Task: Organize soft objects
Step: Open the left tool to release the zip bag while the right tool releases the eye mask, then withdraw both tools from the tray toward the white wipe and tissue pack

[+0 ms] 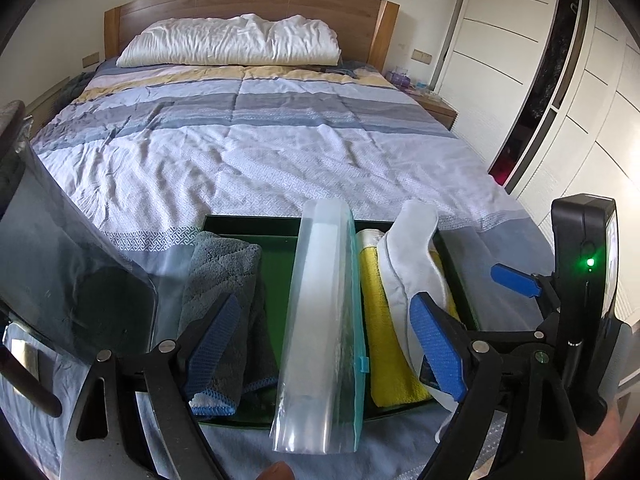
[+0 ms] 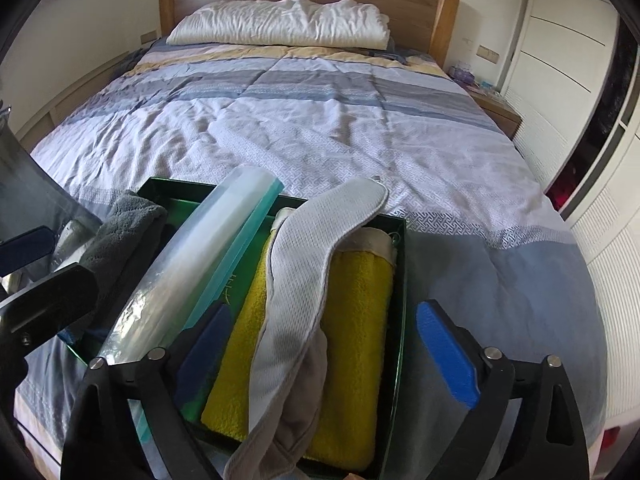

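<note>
A green box [image 1: 248,224] sits on the bed's near end. In it lie a folded grey towel [image 1: 224,280] on the left, a rolled clear zip bag [image 1: 324,320] with a teal seal in the middle, and a yellow towel [image 1: 384,344] on the right. A white sock [image 1: 416,264] is draped over the yellow towel. My left gripper [image 1: 324,350] is open and straddles the zip bag without touching it. My right gripper [image 2: 326,356] is open wide over the white sock [image 2: 304,280] and yellow towel [image 2: 360,300]; its pads [image 2: 448,356] are clear of both.
The striped bedspread [image 1: 260,152] stretches to a white pillow [image 1: 232,42] and a wooden headboard [image 1: 248,0]. A dark translucent sheet [image 1: 60,260] stands at the left. White wardrobe doors [image 1: 520,40] and a nightstand [image 1: 436,106] line the right side.
</note>
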The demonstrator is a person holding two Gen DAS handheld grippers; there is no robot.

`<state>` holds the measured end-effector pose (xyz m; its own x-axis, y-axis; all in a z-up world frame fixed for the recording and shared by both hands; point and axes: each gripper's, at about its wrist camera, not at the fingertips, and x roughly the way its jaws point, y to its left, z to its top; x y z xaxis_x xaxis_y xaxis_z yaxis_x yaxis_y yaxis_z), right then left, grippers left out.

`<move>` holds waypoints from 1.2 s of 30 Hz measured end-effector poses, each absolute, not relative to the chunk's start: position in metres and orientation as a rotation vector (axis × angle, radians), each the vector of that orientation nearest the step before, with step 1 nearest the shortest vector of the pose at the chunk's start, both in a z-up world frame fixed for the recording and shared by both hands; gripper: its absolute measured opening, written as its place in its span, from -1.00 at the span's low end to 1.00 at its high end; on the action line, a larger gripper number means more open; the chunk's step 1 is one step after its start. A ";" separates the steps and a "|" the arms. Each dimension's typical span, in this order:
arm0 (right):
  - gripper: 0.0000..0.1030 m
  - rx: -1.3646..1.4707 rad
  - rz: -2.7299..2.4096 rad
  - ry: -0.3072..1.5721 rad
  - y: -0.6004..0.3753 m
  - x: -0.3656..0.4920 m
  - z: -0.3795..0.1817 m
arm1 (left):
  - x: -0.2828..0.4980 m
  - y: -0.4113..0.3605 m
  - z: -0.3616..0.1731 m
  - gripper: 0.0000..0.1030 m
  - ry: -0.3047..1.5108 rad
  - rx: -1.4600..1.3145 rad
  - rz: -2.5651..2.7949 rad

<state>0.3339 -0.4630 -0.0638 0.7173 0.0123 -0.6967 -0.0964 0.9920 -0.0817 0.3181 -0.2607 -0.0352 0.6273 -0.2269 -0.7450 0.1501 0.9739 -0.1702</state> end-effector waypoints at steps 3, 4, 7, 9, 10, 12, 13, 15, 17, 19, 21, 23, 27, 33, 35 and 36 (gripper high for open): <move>0.99 -0.095 0.058 0.758 -0.465 0.327 -0.058 | 0.316 -0.258 -0.032 0.80 0.862 -0.105 -0.222; 0.99 -0.090 0.056 0.756 -0.465 0.325 -0.057 | 0.314 -0.258 -0.031 0.85 0.858 -0.105 -0.222; 0.99 -0.088 0.047 0.749 -0.466 0.319 -0.053 | 0.311 -0.256 -0.028 0.89 0.853 -0.112 -0.228; 0.99 -0.090 0.041 0.742 -0.466 0.317 -0.050 | 0.310 -0.255 -0.026 0.97 0.847 -0.117 -0.232; 0.99 -0.091 0.037 0.738 -0.465 0.315 -0.048 | 0.309 -0.255 -0.025 0.97 0.844 -0.119 -0.234; 0.99 -0.091 0.033 0.735 -0.465 0.314 -0.046 | 0.309 -0.254 -0.023 0.97 0.839 -0.122 -0.238; 0.99 -0.089 0.030 0.734 -0.465 0.314 -0.045 | 0.309 -0.254 -0.022 0.97 0.838 -0.121 -0.236; 0.99 -0.087 0.026 0.731 -0.465 0.313 -0.044 | 0.308 -0.253 -0.022 0.97 0.832 -0.123 -0.241; 0.99 -0.081 0.016 0.726 -0.465 0.312 -0.042 | 0.308 -0.252 -0.022 0.97 0.833 -0.131 -0.249; 0.99 -0.079 0.005 0.725 -0.467 0.313 -0.042 | 0.307 -0.251 -0.022 0.97 0.833 -0.139 -0.249; 0.99 -0.077 -0.006 0.724 -0.467 0.311 -0.042 | 0.306 -0.250 -0.022 0.97 0.838 -0.152 -0.257; 0.99 -0.069 -0.012 0.724 -0.468 0.308 -0.042 | 0.304 -0.249 -0.022 0.97 0.841 -0.157 -0.262; 0.99 -0.057 -0.027 0.718 -0.472 0.295 -0.039 | 0.294 -0.247 -0.020 0.97 0.846 -0.162 -0.272; 0.99 -0.042 -0.032 0.702 -0.472 0.254 -0.032 | 0.265 -0.240 -0.011 0.97 0.840 -0.149 -0.285; 0.99 -0.044 -0.036 0.701 -0.470 0.239 -0.030 | 0.255 -0.237 -0.009 0.97 0.846 -0.143 -0.294; 0.99 -0.044 -0.036 0.702 -0.469 0.231 -0.029 | 0.248 -0.235 -0.008 0.97 0.848 -0.140 -0.297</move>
